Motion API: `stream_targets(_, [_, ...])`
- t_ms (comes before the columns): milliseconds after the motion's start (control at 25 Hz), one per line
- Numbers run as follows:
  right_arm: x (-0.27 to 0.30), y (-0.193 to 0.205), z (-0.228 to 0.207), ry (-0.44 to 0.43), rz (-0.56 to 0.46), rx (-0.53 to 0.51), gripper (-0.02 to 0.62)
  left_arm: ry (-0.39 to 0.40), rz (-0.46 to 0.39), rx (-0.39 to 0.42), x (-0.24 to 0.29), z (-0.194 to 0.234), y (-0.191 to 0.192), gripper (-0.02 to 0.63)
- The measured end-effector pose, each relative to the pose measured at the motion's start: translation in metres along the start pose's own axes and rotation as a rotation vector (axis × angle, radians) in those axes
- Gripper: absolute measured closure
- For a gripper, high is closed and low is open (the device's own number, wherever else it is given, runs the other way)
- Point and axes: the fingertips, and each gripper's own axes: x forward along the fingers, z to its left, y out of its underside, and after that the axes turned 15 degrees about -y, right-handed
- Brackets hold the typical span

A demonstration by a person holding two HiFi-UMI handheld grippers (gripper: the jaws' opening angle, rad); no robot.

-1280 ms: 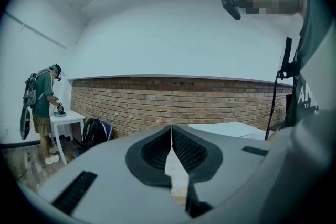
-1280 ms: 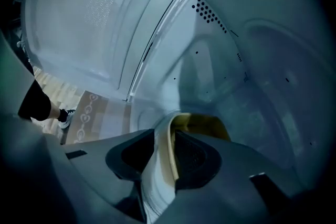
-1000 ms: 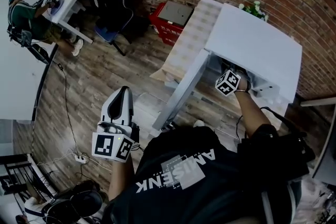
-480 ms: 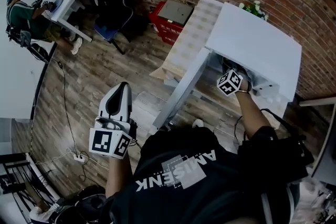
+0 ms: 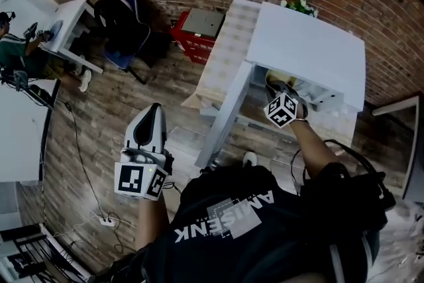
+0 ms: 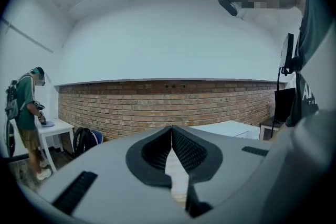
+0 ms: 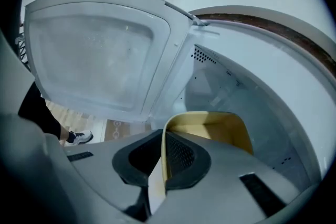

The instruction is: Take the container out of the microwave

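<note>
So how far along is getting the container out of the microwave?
Done: the microwave door is open and the right tongs are shut on the yellow container at its rim. In hand: it sits at the microwave mouth, not clear. Left: draw it fully out. The left tongs are shut, empty.

Black T-shirt (image 5: 232,222) with pale lettering; white left gripper (image 5: 156,111) and right gripper (image 7: 164,136) bear black-and-white marker cubes (image 5: 139,181), black ribbed jaws.

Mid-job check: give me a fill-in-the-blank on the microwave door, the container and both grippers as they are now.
The right gripper is shut on the wall of the ____ container.
The microwave door stands ____.
The left gripper, jaws together, holds ____.
Missing words: yellow; open; nothing.
</note>
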Motion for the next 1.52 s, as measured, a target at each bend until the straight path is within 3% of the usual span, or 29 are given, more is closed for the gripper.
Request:
stream_targets(840, [-0.036,-0.035,0.103,-0.037,-0.012,0.098,0.548,0.269,0.013,-0.108,0.033,0.007,0.010,0.592])
stream_targets(1280, [-0.083,-0.062,0.136,0.009,-0.016,0.131,0.548,0.433,0.019,-0.138,0.058,-0.019,0.017,0.592])
stream_targets(1520, [-0.120,-0.087,0.137,0.037,-0.049,0.141,0.548,0.485,0.020,-0.162,0.077,-0.034,0.016,0.592])
